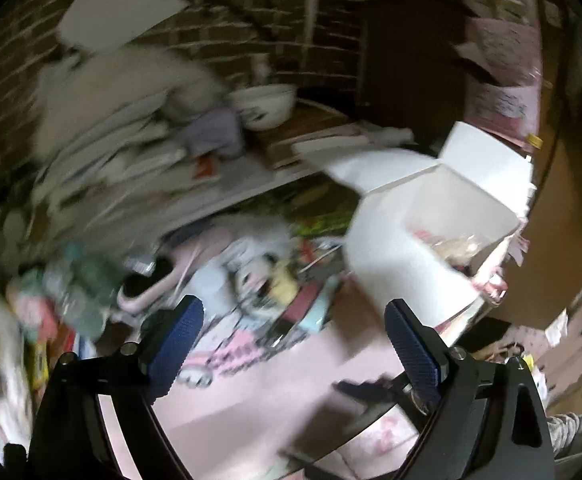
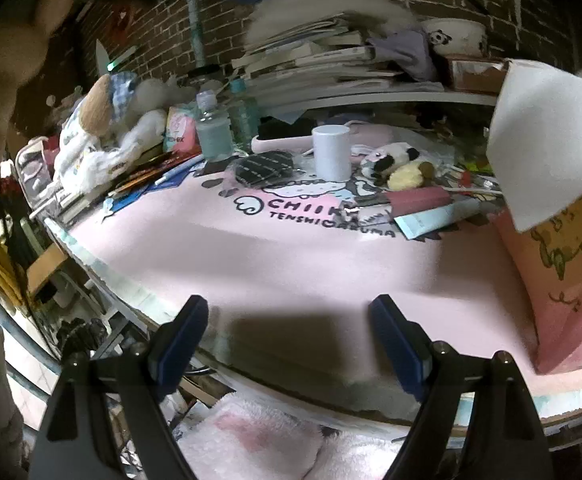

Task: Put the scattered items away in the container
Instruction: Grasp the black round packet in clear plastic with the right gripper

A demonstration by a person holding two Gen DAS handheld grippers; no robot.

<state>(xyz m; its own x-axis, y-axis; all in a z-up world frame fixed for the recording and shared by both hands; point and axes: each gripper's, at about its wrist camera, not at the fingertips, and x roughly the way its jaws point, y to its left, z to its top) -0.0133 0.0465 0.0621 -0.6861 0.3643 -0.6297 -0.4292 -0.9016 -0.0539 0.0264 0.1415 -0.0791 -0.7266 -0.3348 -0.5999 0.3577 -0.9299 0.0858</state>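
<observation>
- The left gripper (image 1: pixel 293 344) stands wide apart with nothing between its pads; its view is blurred.
- The right gripper (image 2: pixel 289 344) is also spread and empty, hanging over the near edge of the pink desk mat (image 2: pixel 291 264).
- The white container (image 1: pixel 443 216) sits open at the mat's right side, a few small items already inside.
- The scattered items lie at the mat's far side: a black-and-white plush (image 2: pixel 391 158), soft and light, best pinched across its body.
- The white cylinder (image 2: pixel 331 152) looks rigid and smooth, likely slippery; grip mid-height.
- The flat pink box (image 2: pixel 419 198) is stiff; take it across its narrow edges.
</observation>
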